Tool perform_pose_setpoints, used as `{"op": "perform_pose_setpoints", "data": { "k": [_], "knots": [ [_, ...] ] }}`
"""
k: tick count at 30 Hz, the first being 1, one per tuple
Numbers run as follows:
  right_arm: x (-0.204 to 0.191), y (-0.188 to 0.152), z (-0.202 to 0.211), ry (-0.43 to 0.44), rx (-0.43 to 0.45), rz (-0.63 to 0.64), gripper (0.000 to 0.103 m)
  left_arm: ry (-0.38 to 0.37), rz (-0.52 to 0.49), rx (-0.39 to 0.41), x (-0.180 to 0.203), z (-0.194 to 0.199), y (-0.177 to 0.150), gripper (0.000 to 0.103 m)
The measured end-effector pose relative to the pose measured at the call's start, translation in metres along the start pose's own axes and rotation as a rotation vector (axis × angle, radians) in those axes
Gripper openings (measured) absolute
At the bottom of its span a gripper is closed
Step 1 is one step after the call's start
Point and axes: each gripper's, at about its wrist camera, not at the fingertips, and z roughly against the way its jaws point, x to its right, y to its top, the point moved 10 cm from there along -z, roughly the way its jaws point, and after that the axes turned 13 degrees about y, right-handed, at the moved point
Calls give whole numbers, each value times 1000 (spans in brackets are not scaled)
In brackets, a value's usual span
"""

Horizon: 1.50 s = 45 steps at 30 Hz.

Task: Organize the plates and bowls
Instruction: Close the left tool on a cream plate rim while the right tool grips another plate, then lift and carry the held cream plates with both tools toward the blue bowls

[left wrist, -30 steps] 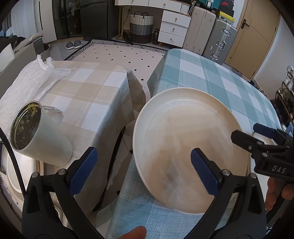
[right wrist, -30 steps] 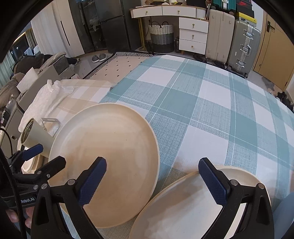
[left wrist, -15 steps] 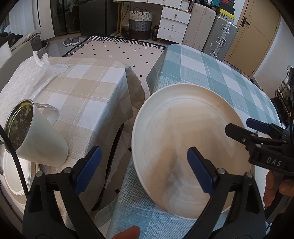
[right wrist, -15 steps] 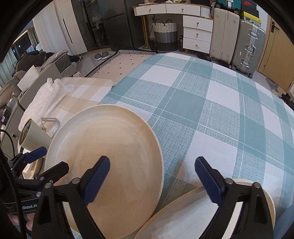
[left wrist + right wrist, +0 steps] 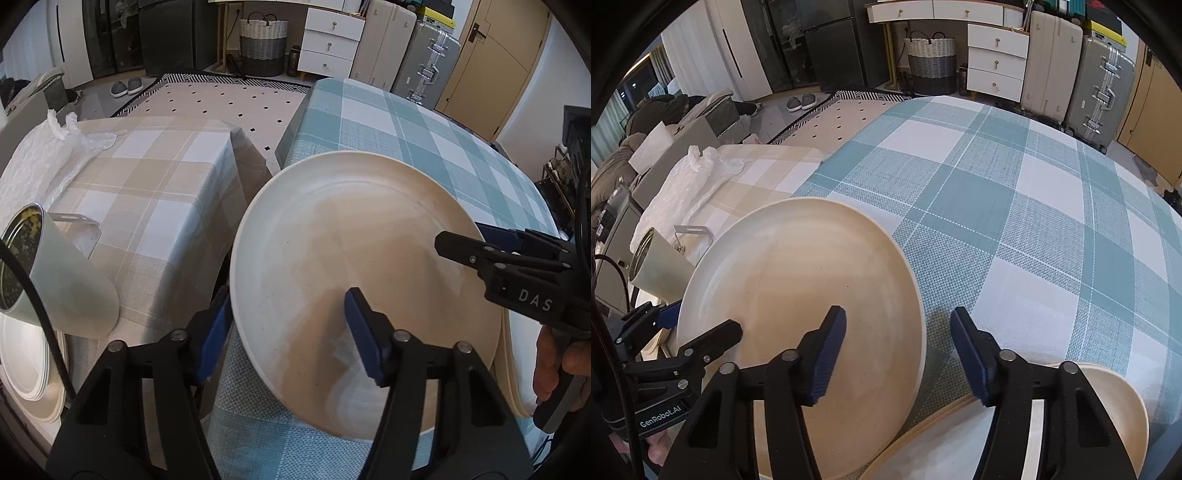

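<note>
Grasp step: left gripper (image 5: 291, 332) and right gripper (image 5: 897, 354), jaws half-open and just closing, straddle opposite rims of the tilted plate (image 5: 362, 288) on the teal table (image 5: 1015, 221); pads not clearly pressing. Next: clamp, then lift together.

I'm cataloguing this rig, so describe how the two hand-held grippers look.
Both are black, bolted frames with two angled fingers tipped in dark blue pads. The left hand-held gripper reads "GenRobot.AI" in white on its body; the right hand-held gripper reads "DAS". A black cable runs beside the left one.
</note>
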Motion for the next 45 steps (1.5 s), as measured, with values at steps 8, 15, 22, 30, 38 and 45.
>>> {"op": "perform_pose_setpoints", "data": {
  "k": [8, 15, 22, 30, 38, 45],
  "knots": [
    [-6, -3, 2, -13, -2, 36, 38, 29, 29, 14, -8, 3, 3, 33],
    [-8, -4, 6, -20, 7, 45, 37, 48, 31, 26, -13, 5, 4, 27],
    [-9, -4, 10, -34, 18, 60, 37, 59, 31, 47, -14, 12, 7, 25],
    [-14, -5, 17, -34, 29, 62, 37, 57, 40, 71, -16, 25, 12, 25],
    [-23, -1, 30, -26, 52, 73, 37, 62, 49, 97, -21, 42, 17, 25],
    [-32, -1, 45, -25, 71, 80, 37, 60, 52, 119, -23, 59, 17, 25]
  ]
}}
